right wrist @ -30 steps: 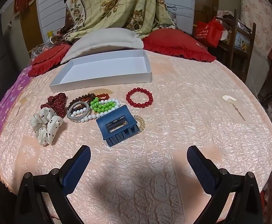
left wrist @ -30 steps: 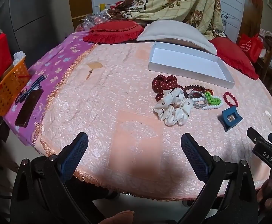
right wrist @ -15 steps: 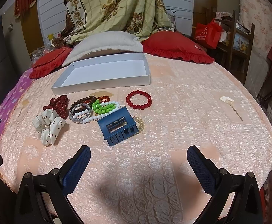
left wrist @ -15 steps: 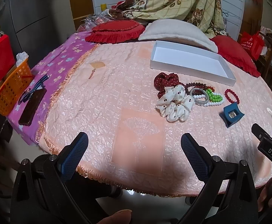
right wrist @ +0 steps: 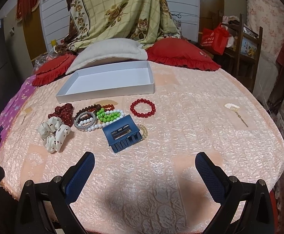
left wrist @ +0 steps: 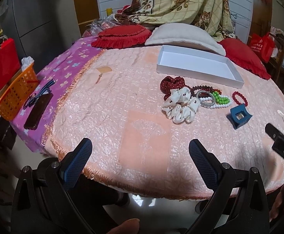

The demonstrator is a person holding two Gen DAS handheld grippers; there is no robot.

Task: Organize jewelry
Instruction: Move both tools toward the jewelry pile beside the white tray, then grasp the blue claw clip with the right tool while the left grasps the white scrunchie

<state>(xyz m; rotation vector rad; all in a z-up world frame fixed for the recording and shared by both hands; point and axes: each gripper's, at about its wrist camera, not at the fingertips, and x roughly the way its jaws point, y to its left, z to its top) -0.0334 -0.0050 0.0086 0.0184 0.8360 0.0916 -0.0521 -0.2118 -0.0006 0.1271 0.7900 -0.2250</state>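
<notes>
An empty white box [right wrist: 110, 79] [left wrist: 198, 66] lies on the pink quilted cover. In front of it lie a dark red dotted scrunchie [right wrist: 63, 112], a white dotted scrunchie [right wrist: 53, 133] [left wrist: 181, 105], a pile of bead bracelets [right wrist: 101, 117] [left wrist: 214, 98], a red bead bracelet [right wrist: 143, 108] [left wrist: 239, 97], a blue hair claw [right wrist: 122, 133] [left wrist: 239, 116] and a clear coil tie [right wrist: 143, 130]. My left gripper [left wrist: 140, 154] is open and empty near the cover's front edge. My right gripper [right wrist: 145, 170] is open and empty, short of the hair claw.
Red cushions [right wrist: 181, 56] and a grey pillow [right wrist: 110, 51] lie behind the box. An orange basket [left wrist: 13, 95] and a dark case [left wrist: 38, 111] sit at the left on the purple cloth. A small pale hairpin [right wrist: 235, 110] lies to the right. A wooden chair [right wrist: 245, 44] stands far right.
Both grippers have drawn back from the jewelry towards the front edge, so the items look smaller and farther. Nothing on the cover has moved.
</notes>
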